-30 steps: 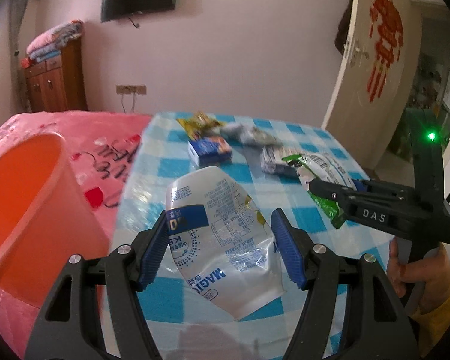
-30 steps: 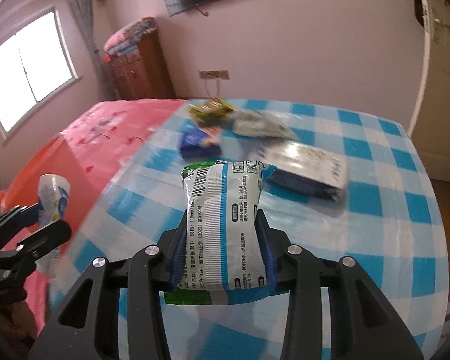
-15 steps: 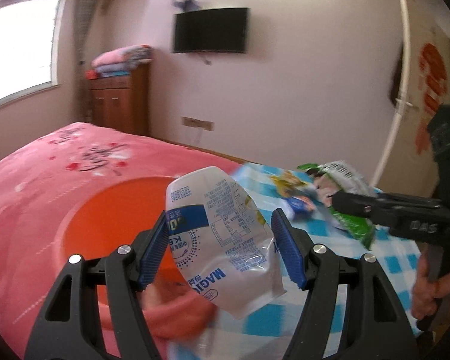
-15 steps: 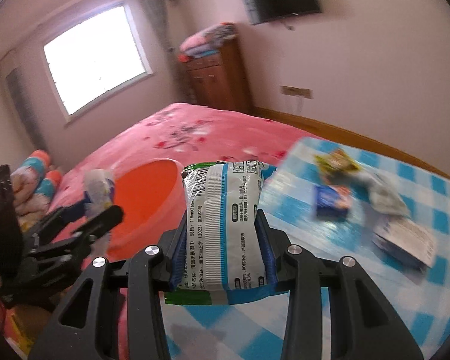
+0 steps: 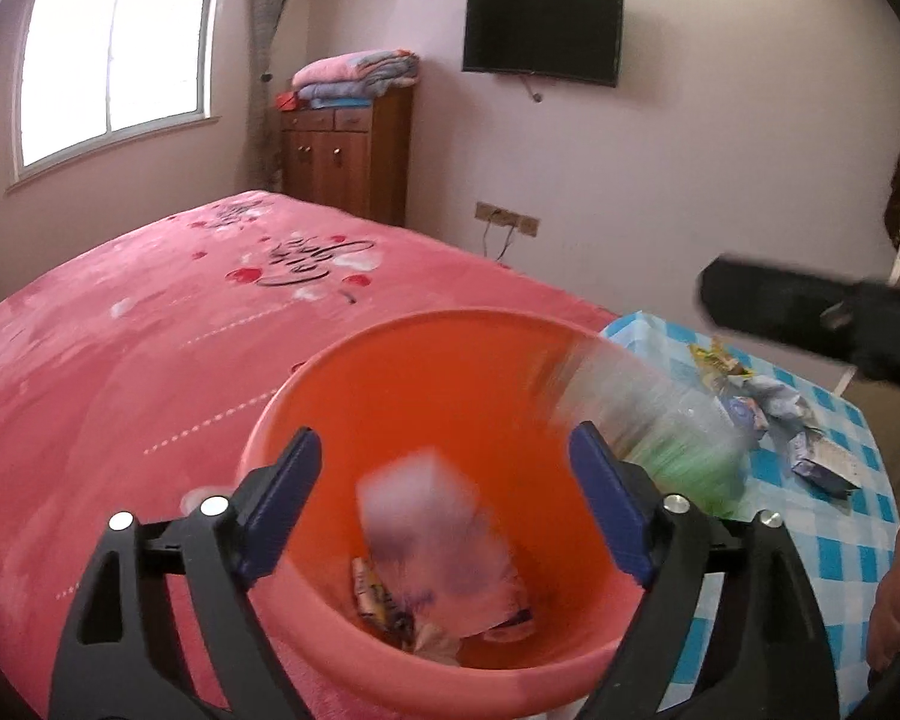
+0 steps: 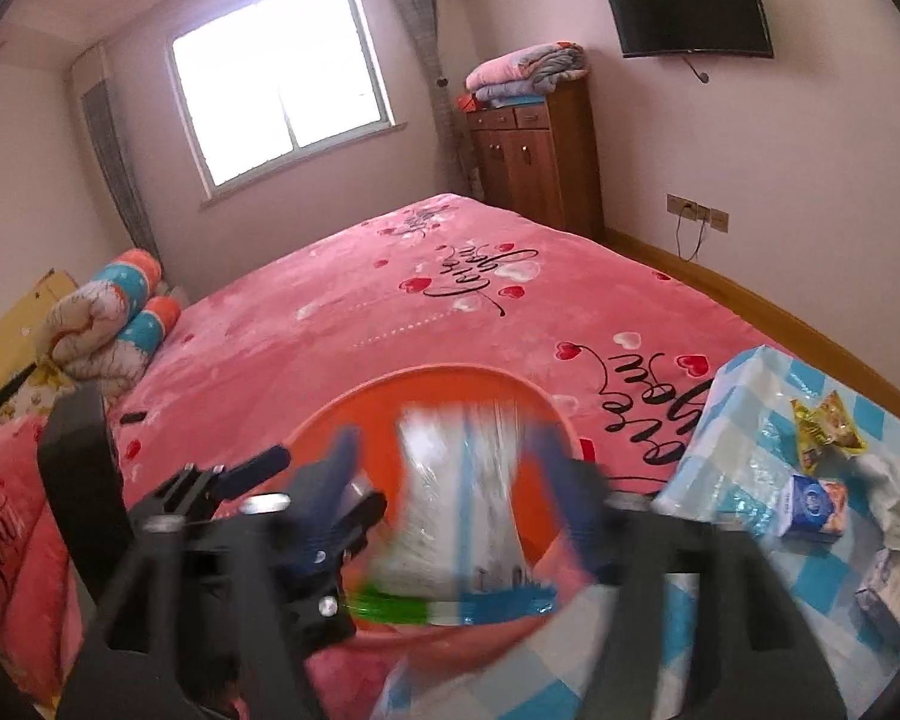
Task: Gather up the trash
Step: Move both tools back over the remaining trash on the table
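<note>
Nearby, pink bed (checked table beside)

Each tool is built of black plastic arms; on the left tool blue ribbed pads and silver screw heads are seen. The right tool is blurred, with blue pads.

A pink bed cover printed with red hearts and black script carries rolled bedding near its far end. Beside the bed, a blue-and-white checked table holds scattered wrappers — a small blue carton among them (some blurred).
</note>
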